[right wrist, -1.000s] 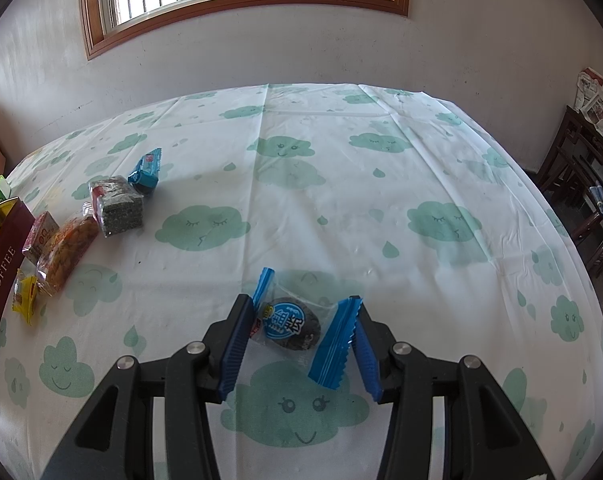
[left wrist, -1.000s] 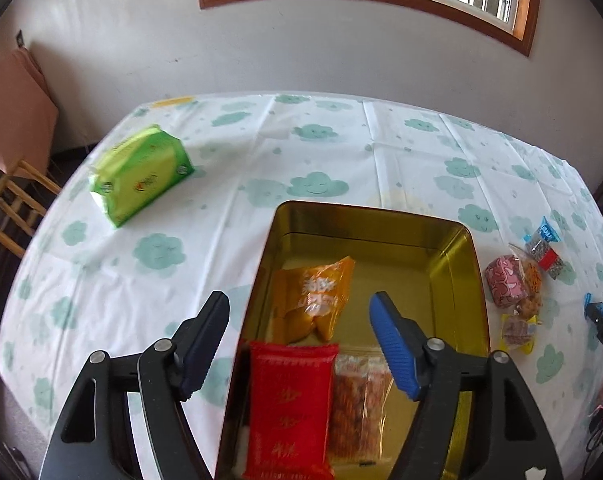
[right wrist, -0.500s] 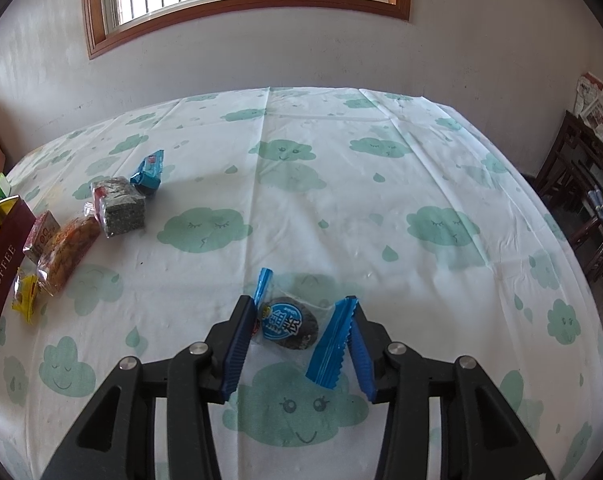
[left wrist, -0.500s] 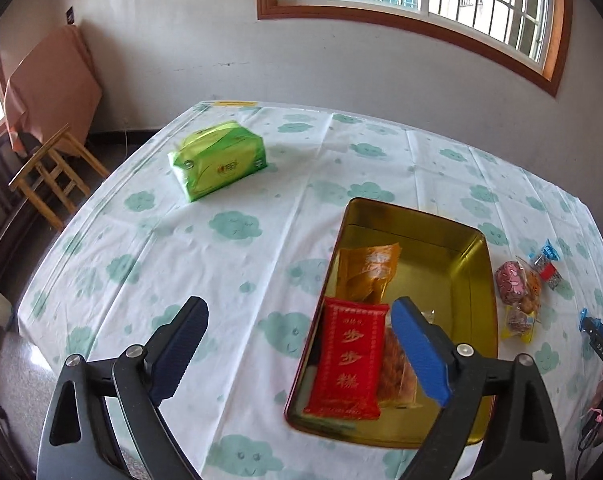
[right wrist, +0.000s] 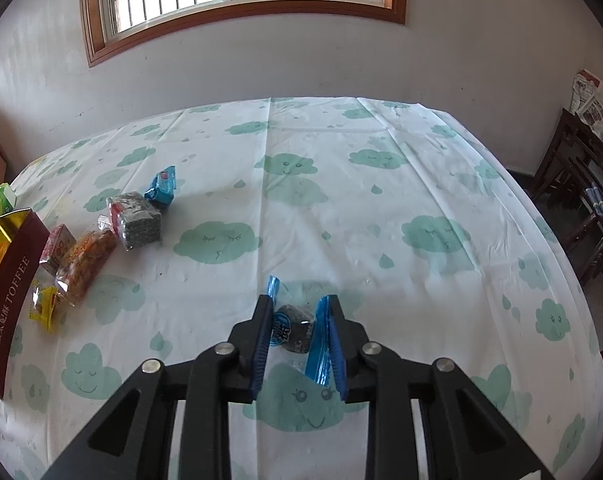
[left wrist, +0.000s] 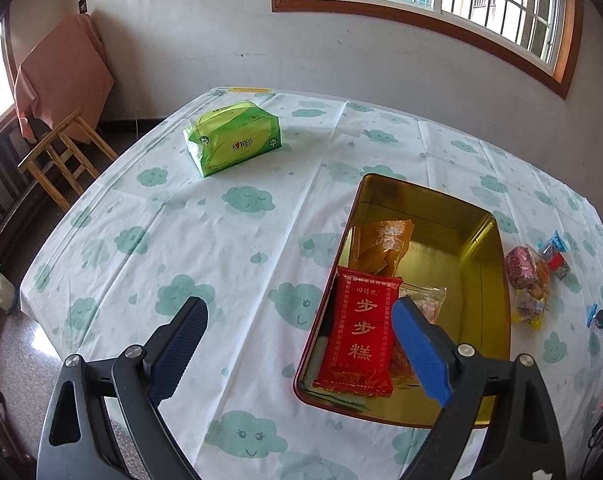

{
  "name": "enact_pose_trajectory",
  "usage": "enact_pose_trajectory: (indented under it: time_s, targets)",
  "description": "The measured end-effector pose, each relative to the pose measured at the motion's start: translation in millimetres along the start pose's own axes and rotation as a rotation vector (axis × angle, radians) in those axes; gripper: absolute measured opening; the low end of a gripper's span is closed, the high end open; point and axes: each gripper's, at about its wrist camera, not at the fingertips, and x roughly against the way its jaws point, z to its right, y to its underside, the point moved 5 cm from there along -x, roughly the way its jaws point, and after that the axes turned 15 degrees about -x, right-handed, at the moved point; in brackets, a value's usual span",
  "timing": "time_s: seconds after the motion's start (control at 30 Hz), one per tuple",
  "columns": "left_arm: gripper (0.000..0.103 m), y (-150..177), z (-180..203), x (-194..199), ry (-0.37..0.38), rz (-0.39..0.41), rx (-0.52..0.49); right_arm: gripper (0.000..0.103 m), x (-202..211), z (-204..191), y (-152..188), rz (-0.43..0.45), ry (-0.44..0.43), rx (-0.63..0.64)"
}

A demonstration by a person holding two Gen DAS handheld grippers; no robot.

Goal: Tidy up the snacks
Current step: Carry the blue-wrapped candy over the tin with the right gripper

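Closing on a small blue-wrapped snack point(right wrist: 295, 328) that lies on the counter point(right wrist: 381, 220) between its fingers, the right hand-held gripper point(right wrist: 299, 342) has the wrapper's long axis running across its jaws. The tin point(right wrist: 5, 300) waits far to its left; the left hand-held gripper point(left wrist: 297, 352) hovers wide and empty beside that tin point(left wrist: 497, 320).

The maroon tin wall point(right wrist: 9, 292) reads "TOFFEE" after Chinese characters. The red snack packet point(left wrist: 359, 336) bears "步步糕".
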Motion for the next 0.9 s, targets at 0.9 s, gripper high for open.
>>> enact_pose_trajectory:
  time_s: [0.9]
  targets:
    - [0.100, 16.5, -23.1, 5.8, -0.010, 0.011, 0.090, 0.026, 74.5, -87.7, 18.0, 0.016, -0.211, 0.145]
